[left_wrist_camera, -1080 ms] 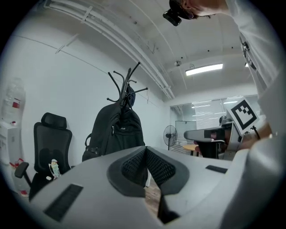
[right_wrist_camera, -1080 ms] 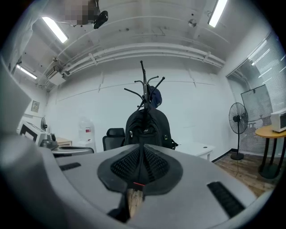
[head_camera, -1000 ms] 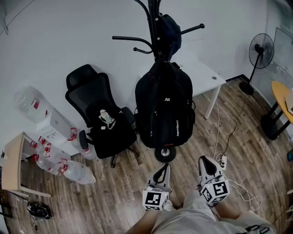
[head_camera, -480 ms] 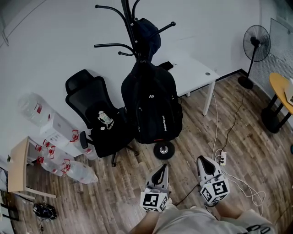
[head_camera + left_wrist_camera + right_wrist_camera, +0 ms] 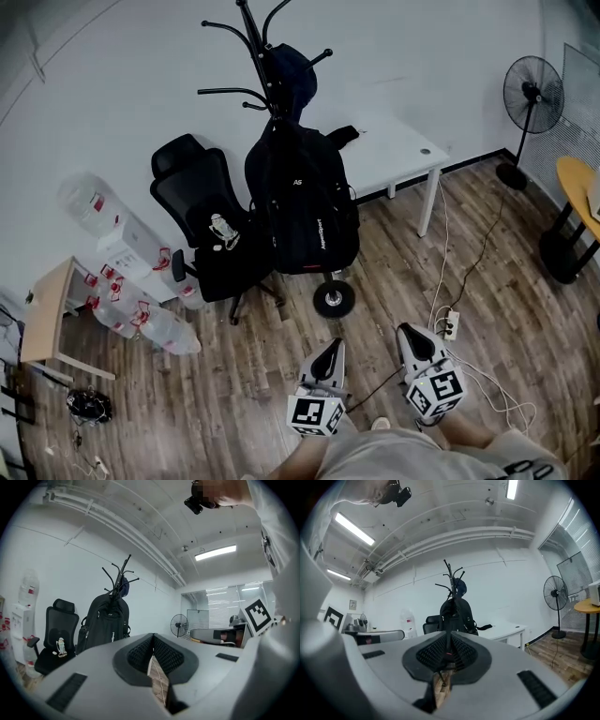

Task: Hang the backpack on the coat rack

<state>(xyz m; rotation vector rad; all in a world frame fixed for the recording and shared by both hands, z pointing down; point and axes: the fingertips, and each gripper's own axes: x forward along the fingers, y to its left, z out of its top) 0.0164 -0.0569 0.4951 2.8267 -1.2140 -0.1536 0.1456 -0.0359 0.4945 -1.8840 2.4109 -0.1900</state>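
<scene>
The black backpack [image 5: 305, 206] hangs from the black coat rack [image 5: 253, 47], above the rack's round base [image 5: 334, 298]. A dark cap sits on a higher hook. My left gripper [image 5: 333, 345] and right gripper [image 5: 410, 333] are low in the head view, well short of the rack, both shut with nothing between the jaws. In the left gripper view the backpack [image 5: 104, 623] and rack [image 5: 121, 573] stand far off at the left, beyond the shut left gripper [image 5: 153, 637]. In the right gripper view the backpack [image 5: 457, 613] is straight ahead of the shut right gripper [image 5: 449, 637].
A black office chair [image 5: 211, 230] stands left of the rack and a white desk [image 5: 394, 150] behind it to the right. Water bottles [image 5: 141, 319] lie at the left. A power strip with cables [image 5: 450, 323] lies on the wood floor; a fan [image 5: 532, 94] stands far right.
Both grippers have drawn back from the rack, so backpack and rack now look smaller and farther. The jaws stayed shut and the backpack stayed hanging.
</scene>
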